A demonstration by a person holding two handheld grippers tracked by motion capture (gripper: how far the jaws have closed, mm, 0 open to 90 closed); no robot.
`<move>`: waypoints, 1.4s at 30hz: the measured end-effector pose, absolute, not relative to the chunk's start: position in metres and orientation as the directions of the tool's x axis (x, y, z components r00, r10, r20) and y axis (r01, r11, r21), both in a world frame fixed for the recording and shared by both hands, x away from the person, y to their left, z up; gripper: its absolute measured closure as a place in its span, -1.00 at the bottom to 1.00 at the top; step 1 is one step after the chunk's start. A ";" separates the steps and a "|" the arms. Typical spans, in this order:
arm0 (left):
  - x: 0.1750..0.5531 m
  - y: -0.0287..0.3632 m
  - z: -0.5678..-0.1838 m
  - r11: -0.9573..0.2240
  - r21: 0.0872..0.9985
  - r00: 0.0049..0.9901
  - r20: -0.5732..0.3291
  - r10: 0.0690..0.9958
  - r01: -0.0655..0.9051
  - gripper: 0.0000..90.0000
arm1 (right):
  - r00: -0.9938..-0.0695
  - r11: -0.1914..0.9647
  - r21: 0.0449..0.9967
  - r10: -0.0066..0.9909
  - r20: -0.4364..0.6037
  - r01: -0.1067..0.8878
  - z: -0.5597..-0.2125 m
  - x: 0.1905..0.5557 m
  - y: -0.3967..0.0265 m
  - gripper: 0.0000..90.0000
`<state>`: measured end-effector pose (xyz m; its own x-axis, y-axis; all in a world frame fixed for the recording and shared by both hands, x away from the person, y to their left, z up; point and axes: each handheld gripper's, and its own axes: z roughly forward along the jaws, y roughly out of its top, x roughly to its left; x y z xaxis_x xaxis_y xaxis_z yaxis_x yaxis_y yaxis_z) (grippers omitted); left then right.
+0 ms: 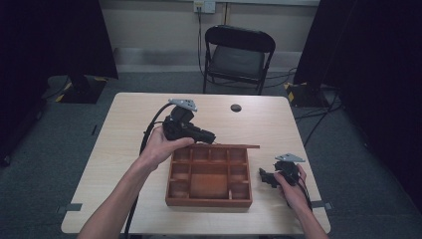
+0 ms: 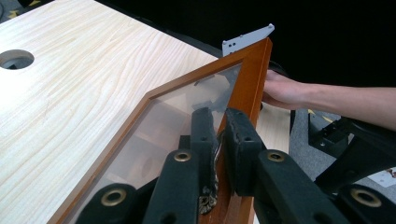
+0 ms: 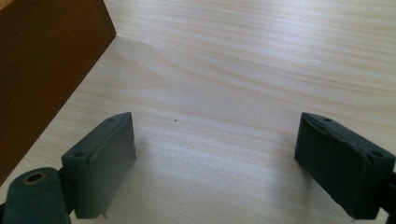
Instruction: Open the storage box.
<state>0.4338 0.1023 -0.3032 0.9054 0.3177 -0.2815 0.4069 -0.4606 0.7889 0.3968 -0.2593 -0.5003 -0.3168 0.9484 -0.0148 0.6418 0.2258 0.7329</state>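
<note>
I have the lid (image 2: 250,74) of the wooden box (image 1: 209,175) pinched in my left tool (image 2: 219,128): it is a wood frame around a clear pane, and my two pads are clenched on the frame's edge, one on the pane side and one on the outer side. From above, the lid (image 1: 234,146) stands raised along the far edge of the box, seen nearly edge-on as a thin brown strip, with my left tool (image 1: 206,137) at its left end and my left hand (image 1: 161,147) wrapped around the tool's body. The box sits open on the worktop (image 1: 124,149), toward the near side and roughly at the middle, its inside split into small compartments around a larger central one. My right tool (image 1: 263,177) rests on the worktop just right of the box, apart from it, held in my right hand (image 1: 293,191); its own camera shows the jaws spread wide with bare worktop (image 3: 243,70) between them and a wall of the box (image 3: 46,60) at the upper left. Farther off, a round hole (image 1: 236,107) is set in the worktop near its far edge, and a black folding chair (image 1: 238,57) stands on the floor beyond.
</note>
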 end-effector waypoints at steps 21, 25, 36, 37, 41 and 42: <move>0.434 0.103 -0.303 -0.460 0.790 0.906 -0.282 0.314 0.405 0.83 | -0.317 0.226 0.733 0.948 -0.015 0.642 -0.500 0.397 -0.259 -0.75; 0.434 0.103 -0.303 -0.460 0.790 0.906 -0.282 0.316 0.406 0.83 | -0.318 0.227 0.733 0.948 -0.015 0.642 -0.500 0.397 -0.259 -0.75; 0.434 0.103 -0.303 -0.459 0.790 0.905 -0.283 0.317 0.407 0.83 | -0.318 0.227 0.732 0.948 -0.015 0.642 -0.500 0.397 -0.259 -0.75; 0.434 0.103 -0.303 -0.457 0.791 0.905 -0.284 0.317 0.408 0.83 | -0.318 0.227 0.732 0.948 -0.015 0.642 -0.500 0.397 -0.259 -0.75; 0.434 0.102 -0.303 -0.455 0.791 0.904 -0.285 0.318 0.409 0.83 | -0.318 0.226 0.732 0.948 -0.014 0.642 -0.500 0.397 -0.259 -0.75; 0.434 0.102 -0.303 -0.455 0.791 0.904 -0.285 0.318 0.409 0.83 | -0.318 0.227 0.732 0.948 -0.015 0.642 -0.500 0.397 -0.259 -0.75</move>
<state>0.4341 0.1025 -0.3034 0.9043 0.3179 -0.2847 0.4090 -0.4551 0.7909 0.3969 -0.2593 -0.5002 -0.3181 0.9479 -0.0147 0.6420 0.2268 0.7324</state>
